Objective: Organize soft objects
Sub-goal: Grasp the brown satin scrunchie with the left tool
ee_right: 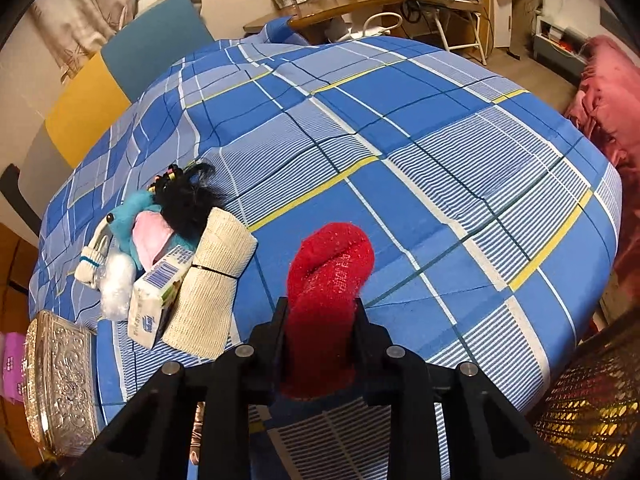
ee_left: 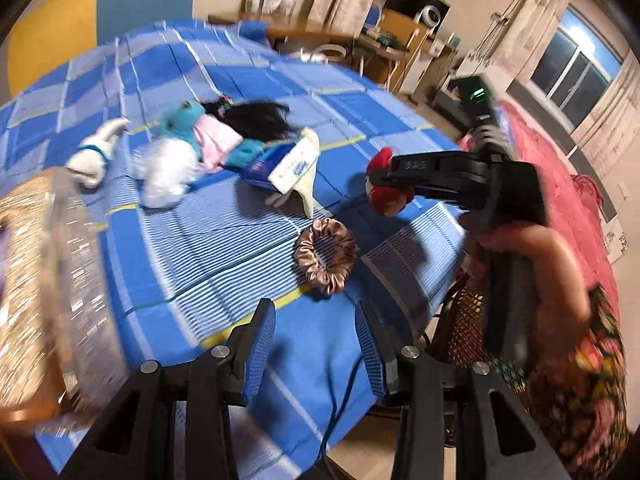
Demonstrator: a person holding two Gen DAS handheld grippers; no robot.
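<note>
My right gripper (ee_right: 320, 316) is shut on a red sock (ee_right: 330, 268) and holds it above the blue plaid bedspread (ee_right: 440, 160); the left wrist view shows it (ee_left: 376, 184) with the red sock (ee_left: 386, 196) in its jaws. My left gripper (ee_left: 316, 320) is open and empty, just short of a brown satin scrunchie (ee_left: 326, 260). A pile lies at the left: a blue plush toy (ee_right: 128, 224), a black wig (ee_right: 188, 204), a white sock (ee_right: 90, 260), a tissue pack (ee_right: 156, 292) and a beige rolled bandage (ee_right: 212, 280).
A gold embossed box (ee_right: 60, 384) sits at the bed's left edge, also in the left wrist view (ee_left: 44, 280). A wicker basket (ee_right: 592, 412) stands at the lower right. A pink blanket (ee_right: 608, 92), a wooden desk (ee_right: 344, 4) and chairs lie beyond the bed.
</note>
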